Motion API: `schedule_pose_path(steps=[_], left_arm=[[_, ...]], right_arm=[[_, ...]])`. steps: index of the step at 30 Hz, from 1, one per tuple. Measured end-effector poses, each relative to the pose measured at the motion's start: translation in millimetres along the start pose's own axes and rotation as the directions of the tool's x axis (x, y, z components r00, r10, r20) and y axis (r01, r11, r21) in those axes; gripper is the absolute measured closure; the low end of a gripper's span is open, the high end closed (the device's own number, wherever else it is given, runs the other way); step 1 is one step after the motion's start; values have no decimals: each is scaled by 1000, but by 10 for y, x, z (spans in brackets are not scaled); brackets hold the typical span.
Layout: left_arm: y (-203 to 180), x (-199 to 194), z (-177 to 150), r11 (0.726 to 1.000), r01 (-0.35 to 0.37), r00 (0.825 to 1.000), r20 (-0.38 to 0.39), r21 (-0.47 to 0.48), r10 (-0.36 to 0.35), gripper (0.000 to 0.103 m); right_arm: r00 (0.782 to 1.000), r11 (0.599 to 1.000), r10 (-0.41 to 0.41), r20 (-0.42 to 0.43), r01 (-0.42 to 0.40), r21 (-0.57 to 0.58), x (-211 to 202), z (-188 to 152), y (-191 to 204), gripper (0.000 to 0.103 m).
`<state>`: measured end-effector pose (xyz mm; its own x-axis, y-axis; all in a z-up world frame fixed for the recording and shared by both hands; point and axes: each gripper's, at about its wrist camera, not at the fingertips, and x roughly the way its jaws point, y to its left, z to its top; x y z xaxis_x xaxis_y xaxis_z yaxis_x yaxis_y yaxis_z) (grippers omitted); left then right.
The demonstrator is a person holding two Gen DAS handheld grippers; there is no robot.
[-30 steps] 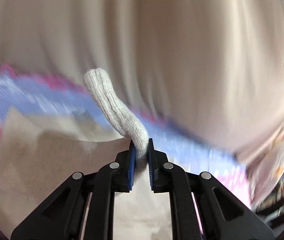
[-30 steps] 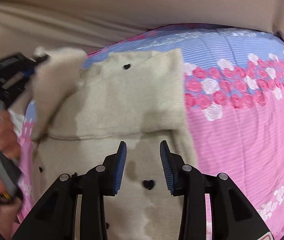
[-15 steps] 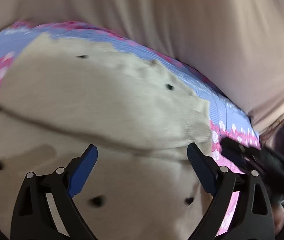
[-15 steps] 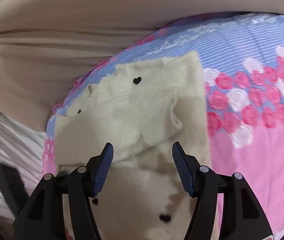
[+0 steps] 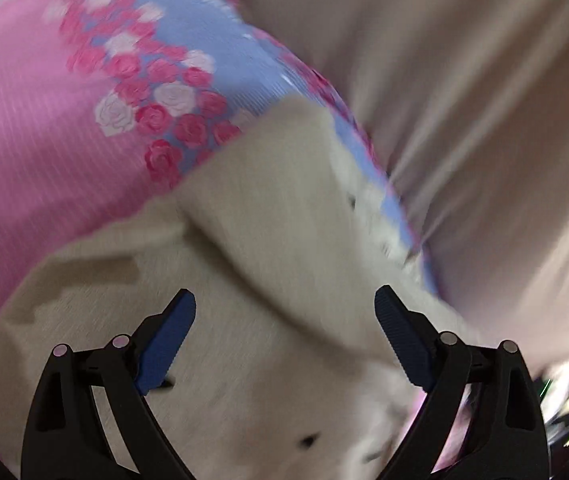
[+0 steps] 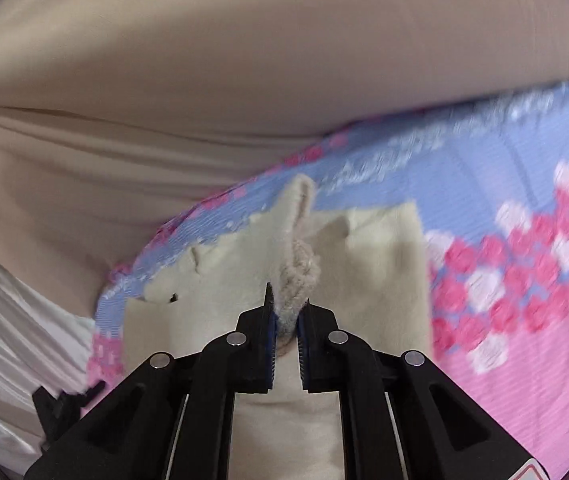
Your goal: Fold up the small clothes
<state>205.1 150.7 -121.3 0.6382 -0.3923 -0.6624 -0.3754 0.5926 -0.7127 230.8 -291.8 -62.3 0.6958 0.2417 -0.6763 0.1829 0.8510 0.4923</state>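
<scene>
**Right sleeve cuff is pinched, time for the second fold**

Pink and blue rose-print bedsheet underneath, beige curtain behind it. The small cream knit sweater with the little black hearts lies flat on the bed, near the sheet's blue border.

Right tool is clamped tight on the ribbed sleeve cuff, lifting it off the body of the sweater. Left tool is wide open, holding nothing, hovering over the near half of the sweater; that view is pretty blurred.

How I'd do this bit: carry the cuff straight across the chest, keep it low so the knit doesn't drag the body along, lay it parallel to the side edge, then let go.

Compared with half a second back, the right tool was open above the sweater and has now closed on the cuff. The left has swung toward the pink side, jaws as wide as before.
</scene>
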Motion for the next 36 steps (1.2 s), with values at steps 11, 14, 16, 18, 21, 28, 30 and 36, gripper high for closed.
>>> schedule_pose_path(steps=[11, 14, 16, 18, 21, 28, 30, 36], left_arm=[[405, 232, 422, 895, 178, 984, 85, -409, -157, 60], [521, 226, 448, 895, 163, 986, 85, -414, -141, 72], [544, 297, 403, 920, 100, 995, 39, -380, -93, 78], [546, 372, 349, 933, 61, 998, 8, -354, -62, 78], [470, 402, 324, 950, 39, 999, 18, -309, -35, 78], [397, 413, 385, 958, 19, 999, 54, -286, -3, 78], [446, 412, 345, 959, 19, 998, 58, -284, -2, 78], [486, 265, 365, 969, -2, 998, 64, -248, 19, 78]], right_arm=[[1000, 1000, -18, -5, 18, 14, 7, 40, -84, 95], [991, 991, -126, -54, 128, 35, 165, -102, -452, 95], [971, 973, -201, -131, 213, 91, 345, -297, -810, 95], [971, 968, -150, -185, 182, 170, 445, -443, -1024, 91], [970, 963, -173, -168, 202, 180, 301, -409, -989, 76], [991, 992, -111, -69, 106, -71, 50, -113, -22, 74], [984, 981, 36, -176, -68, -180, 405, -111, 564, 76], [891, 893, 116, -439, -287, -346, 1722, -403, 1983, 103]])
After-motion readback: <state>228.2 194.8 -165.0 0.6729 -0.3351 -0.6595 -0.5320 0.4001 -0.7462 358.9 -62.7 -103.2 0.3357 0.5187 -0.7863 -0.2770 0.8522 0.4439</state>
